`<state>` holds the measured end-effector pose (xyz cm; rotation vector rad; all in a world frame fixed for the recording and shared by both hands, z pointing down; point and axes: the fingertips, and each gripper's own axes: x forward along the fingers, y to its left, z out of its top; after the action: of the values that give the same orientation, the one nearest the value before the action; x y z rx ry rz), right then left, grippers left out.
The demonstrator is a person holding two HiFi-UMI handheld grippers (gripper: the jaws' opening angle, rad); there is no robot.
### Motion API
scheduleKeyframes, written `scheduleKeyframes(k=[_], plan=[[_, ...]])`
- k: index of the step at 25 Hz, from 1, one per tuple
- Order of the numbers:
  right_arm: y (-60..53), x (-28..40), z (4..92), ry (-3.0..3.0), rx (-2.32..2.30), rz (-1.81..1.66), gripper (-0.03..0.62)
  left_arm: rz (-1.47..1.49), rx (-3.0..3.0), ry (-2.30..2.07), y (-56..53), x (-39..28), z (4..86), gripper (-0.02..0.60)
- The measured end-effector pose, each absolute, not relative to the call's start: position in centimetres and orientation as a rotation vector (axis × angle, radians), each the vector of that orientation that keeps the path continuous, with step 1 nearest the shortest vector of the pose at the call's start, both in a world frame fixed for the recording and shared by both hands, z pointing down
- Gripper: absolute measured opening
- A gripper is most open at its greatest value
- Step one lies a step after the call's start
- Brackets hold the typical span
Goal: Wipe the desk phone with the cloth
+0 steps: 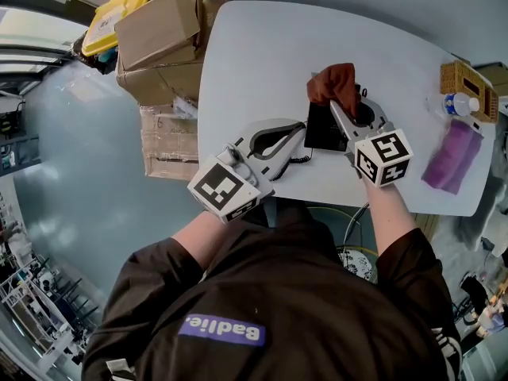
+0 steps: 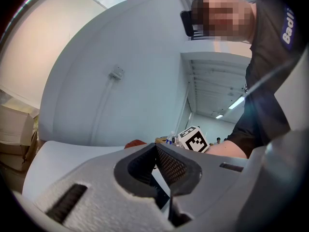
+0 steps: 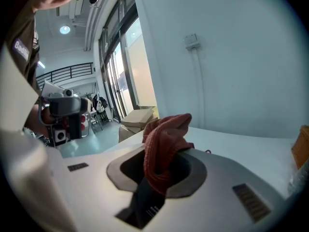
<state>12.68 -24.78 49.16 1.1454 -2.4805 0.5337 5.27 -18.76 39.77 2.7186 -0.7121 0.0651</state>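
The right tongs were shut tight on the red-brown cloth. The cloth stuck up out of them in a soft lump, near the top middle of the head view. The black desk phone sat right under it on the white surface, between the two tongs. The left tongs were closed with nothing in them that I could see. Their tip was just beside the phone's left edge.

The cloth looked light and floppy, so I think it would bend and drag along easily. Pinching it by the bunched middle, as it was here, left a soft end free to rub with. The phone looked hard and smooth, and I think it could slide when pushed. Its left side looked like a good place to steady it.
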Motion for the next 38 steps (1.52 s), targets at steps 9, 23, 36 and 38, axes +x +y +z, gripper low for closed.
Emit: scheduleKeyframes(k=[9, 23, 36, 38], plan=[[-24.1, 11.9, 53.9, -2.407, 1.113, 0.535, 0.094, 0.089, 2.681, -0.719, -18.3, 4.0, 40.5, 0.015], [-15.7, 10.2, 58.3, -2.366, 1.054, 0.637, 0.094, 0.130, 2.714, -0.642, -15.1, 4.4, 41.2, 0.015], [-13.3, 10.6, 56.8, -2.372, 1.016, 0.682, 0.095, 0.132, 2.723, -0.616, -13.7, 5.8, 40.3, 0.015], [-15.2, 11.3, 55.3, -2.394, 1.050, 0.651, 0.095, 0.129, 2.720, -0.625, -13.9, 5.8, 40.2, 0.015]])
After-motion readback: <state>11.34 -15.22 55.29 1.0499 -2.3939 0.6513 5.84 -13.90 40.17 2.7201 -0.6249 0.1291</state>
